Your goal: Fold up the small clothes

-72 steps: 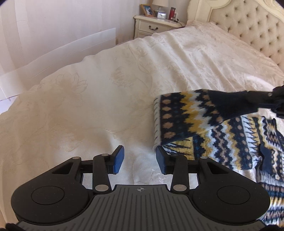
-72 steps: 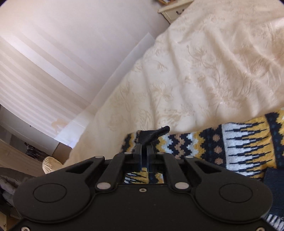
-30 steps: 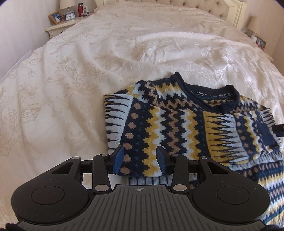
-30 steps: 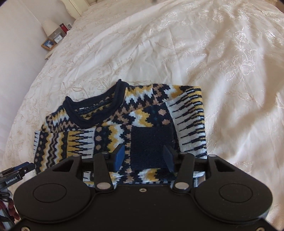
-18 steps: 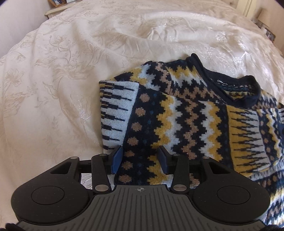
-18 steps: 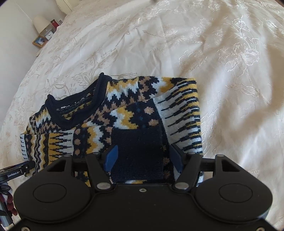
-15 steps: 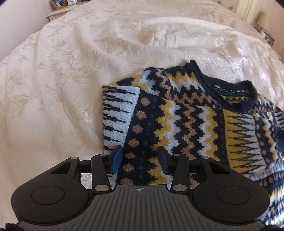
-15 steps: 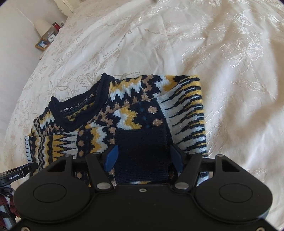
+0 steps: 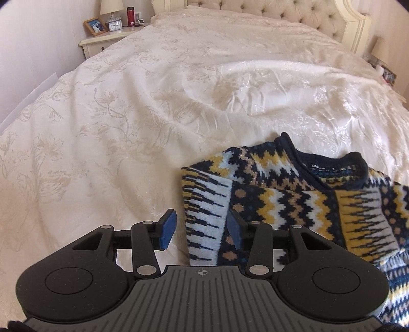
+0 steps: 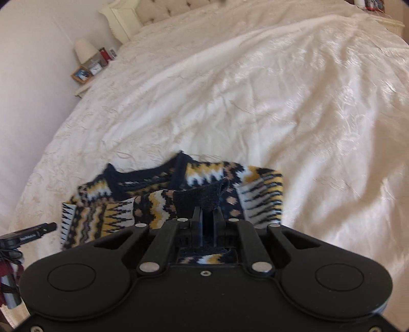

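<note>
No word or number can be read in full. A line of pale lettering is printed on the neck label [image 9: 329, 168], inside the collar at the far edge of the sweater [image 9: 294, 204], but the letters are too small to be made out. A small white crosshair mark [image 9: 203, 272], a circle crossed by two lines, is stamped at the middle of the ribbed body of the left gripper [image 9: 202, 227]. In the right wrist view, a short white inscription is carried by a black bar [image 10: 28, 236] at the left edge, blurred beyond reading. A dial is shown on the clock [image 9: 115, 25] on the nightstand [image 9: 102, 43], its figures illegible.
</note>
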Available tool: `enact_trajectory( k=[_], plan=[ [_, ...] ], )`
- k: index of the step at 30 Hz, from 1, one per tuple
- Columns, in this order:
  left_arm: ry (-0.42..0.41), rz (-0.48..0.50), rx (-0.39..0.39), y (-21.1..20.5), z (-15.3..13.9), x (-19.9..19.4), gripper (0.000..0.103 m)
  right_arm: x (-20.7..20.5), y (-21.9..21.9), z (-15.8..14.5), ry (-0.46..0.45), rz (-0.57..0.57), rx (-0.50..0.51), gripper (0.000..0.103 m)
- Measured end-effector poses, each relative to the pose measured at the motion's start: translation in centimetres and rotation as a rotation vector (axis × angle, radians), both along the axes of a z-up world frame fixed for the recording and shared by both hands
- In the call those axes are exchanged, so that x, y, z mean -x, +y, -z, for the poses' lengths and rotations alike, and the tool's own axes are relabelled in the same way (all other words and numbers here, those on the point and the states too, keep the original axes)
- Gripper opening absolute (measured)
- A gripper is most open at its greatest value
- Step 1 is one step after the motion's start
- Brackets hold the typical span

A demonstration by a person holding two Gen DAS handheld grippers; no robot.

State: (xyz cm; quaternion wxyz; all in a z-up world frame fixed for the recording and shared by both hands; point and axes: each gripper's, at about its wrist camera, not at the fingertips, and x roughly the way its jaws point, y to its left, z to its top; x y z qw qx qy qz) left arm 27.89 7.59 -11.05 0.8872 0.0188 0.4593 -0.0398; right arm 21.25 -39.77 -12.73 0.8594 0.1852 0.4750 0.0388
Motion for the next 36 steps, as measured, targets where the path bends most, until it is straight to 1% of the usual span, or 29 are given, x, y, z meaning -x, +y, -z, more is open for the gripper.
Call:
enact_trajectory(
  k=[2, 4, 6, 8, 9, 12, 13, 14, 16, 19, 21, 23, 25, 26, 27, 28, 29, 30, 32, 33, 34, 36],
  plan=[
    [0.019, 0.005, -0.032, -0.6, 1.2, -0.8, 0.042, -0.4, -0.1, 1.9, 0.047, 0.011, 0.013, 0.018],
    [0.050, 0.005, -0.062, -0.9, 2.3, -1.5, 0.042, -0.4, 0.2, 3.1, 0.070, 0.013, 0.033, 0.021],
    [0.076, -0.004, -0.067, -0.7, 3.4, -1.8, 0.043, -0.3, 0.5, 3.7, 0.083, 0.022, 0.052, 0.022],
    [0.093, -0.024, -0.082, -0.3, 4.3, -2.1, 0.045, -0.1, 0.6, 4.2, 0.098, 0.033, 0.090, 0.031],
    [0.094, -0.032, -0.084, -0.1, 4.6, -2.1, 0.045, 0.2, 0.4, 4.5, 0.102, 0.037, 0.111, 0.033],
    [0.096, -0.058, -0.081, 0.8, 4.8, -2.2, 0.049, 0.6, 0.0, 4.9, 0.113, 0.054, 0.150, 0.033],
    [0.098, -0.063, -0.083, 1.1, 4.8, -2.2, 0.049, 0.8, -0.2, 5.0, 0.112, 0.061, 0.156, 0.037],
    [0.098, -0.068, -0.080, 1.3, 4.7, -2.2, 0.049, 0.9, -0.3, 5.0, 0.114, 0.072, 0.165, 0.049],
    [0.099, -0.081, -0.076, 1.6, 4.6, -2.1, 0.049, 1.2, -0.7, 4.9, 0.121, 0.093, 0.175, 0.059],
    [0.095, -0.100, -0.074, 1.9, 4.0, -1.9, 0.049, 1.9, -1.0, 4.5, 0.112, 0.115, 0.165, 0.058],
    [0.070, -0.114, -0.079, 2.0, 3.1, -1.2, 0.048, 2.4, -1.0, 3.9, 0.099, 0.117, 0.164, 0.064],
    [0.051, -0.110, -0.063, 2.1, 2.2, -0.3, 0.048, 3.1, -0.9, 3.4, 0.085, 0.120, 0.144, 0.076],
    [0.051, -0.092, -0.018, 2.4, 1.4, 0.7, 0.049, 3.7, -0.5, 3.0, 0.077, 0.123, 0.130, 0.078],
    [0.056, -0.082, 0.000, 2.5, 1.1, 1.3, 0.050, 4.0, -0.3, 2.8, 0.076, 0.121, 0.126, 0.081],
    [0.065, -0.069, 0.016, 2.4, 0.8, 1.9, 0.051, 4.4, 0.0, 2.6, 0.075, 0.117, 0.121, 0.084],
    [0.071, -0.058, 0.023, 2.4, 0.6, 2.6, 0.053, 4.8, 0.3, 2.5, 0.074, 0.111, 0.114, 0.091],
    [0.075, -0.047, 0.025, 2.3, 0.4, 3.3, 0.059, 5.2, 0.6, 2.4, 0.072, 0.105, 0.108, 0.095],
    [0.075, -0.037, 0.022, 2.2, 0.3, 4.1, 0.064, 5.7, 1.1, 2.3, 0.071, 0.095, 0.104, 0.095],
    [0.076, -0.018, 0.021, 1.9, 0.1, 5.5, 0.069, 6.6, 1.9, 2.2, 0.073, 0.082, 0.104, 0.097],
    [0.079, -0.008, 0.025, 1.7, 0.1, 6.3, 0.069, 7.1, 2.3, 2.1, 0.076, 0.077, 0.100, 0.099],
    [0.084, -0.001, 0.033, 1.7, 0.0, 6.9, 0.070, 7.6, 2.7, 2.1, 0.078, 0.074, 0.094, 0.103],
    [0.095, 0.008, 0.055, 1.6, 0.0, 8.1, 0.071, 8.8, 3.4, 2.0, 0.081, 0.070, 0.084, 0.102]
  ],
)
